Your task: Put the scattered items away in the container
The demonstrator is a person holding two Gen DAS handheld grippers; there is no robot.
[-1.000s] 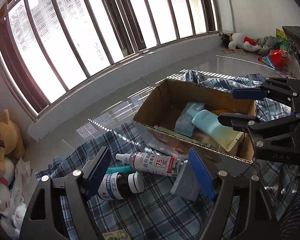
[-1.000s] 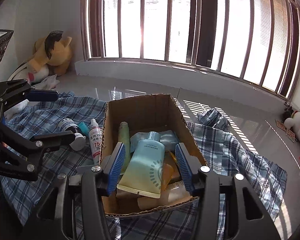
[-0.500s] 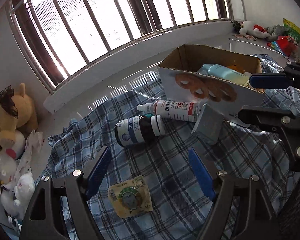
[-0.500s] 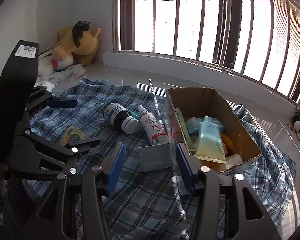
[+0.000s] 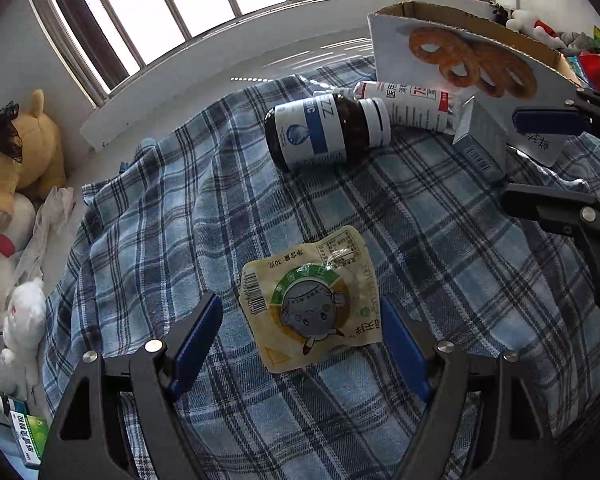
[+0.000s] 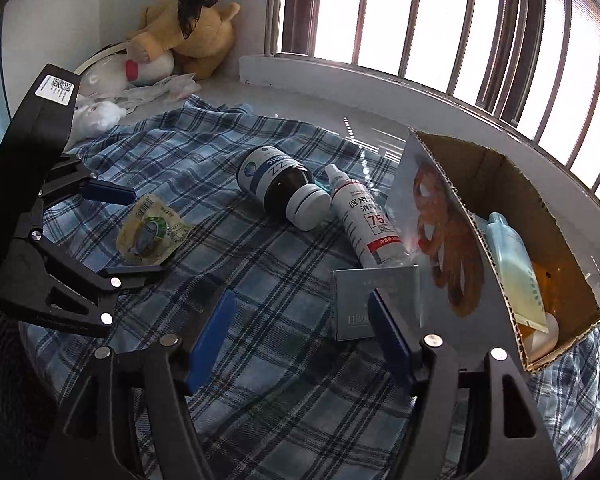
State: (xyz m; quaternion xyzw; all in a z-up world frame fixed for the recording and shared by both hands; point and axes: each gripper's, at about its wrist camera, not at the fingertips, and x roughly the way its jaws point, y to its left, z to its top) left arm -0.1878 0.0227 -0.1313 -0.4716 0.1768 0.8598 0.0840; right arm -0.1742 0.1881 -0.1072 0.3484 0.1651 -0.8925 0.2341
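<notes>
A cardboard box (image 6: 496, 184) with several items inside stands on a blue plaid cloth (image 5: 180, 216). On the cloth lie a flat yellow snack pouch (image 5: 312, 300), a dark brown bottle with a white cap (image 5: 328, 132), a white spray bottle (image 5: 408, 104) and a small grey carton (image 5: 480, 140) leaning on the box. My left gripper (image 5: 300, 344) is open and low, its fingers either side of the pouch. My right gripper (image 6: 300, 340) is open and empty, its right finger next to the grey carton (image 6: 364, 300). The pouch (image 6: 150, 234), brown bottle (image 6: 280, 188) and spray bottle (image 6: 364, 220) also show in the right wrist view.
Plush toys (image 5: 8, 168) and crumpled plastic sit on the floor at the left by the barred window. More toys and packets (image 5: 540, 28) lie behind the box. A green medicine carton (image 5: 28, 436) lies at the lower left. The box's side (image 5: 472, 64) shows printed pretzels.
Both grippers have moved away from the box, leftward and down over the cloth. The left gripper now straddles the snack pouch; the right gripper has come down beside the grey carton.
</notes>
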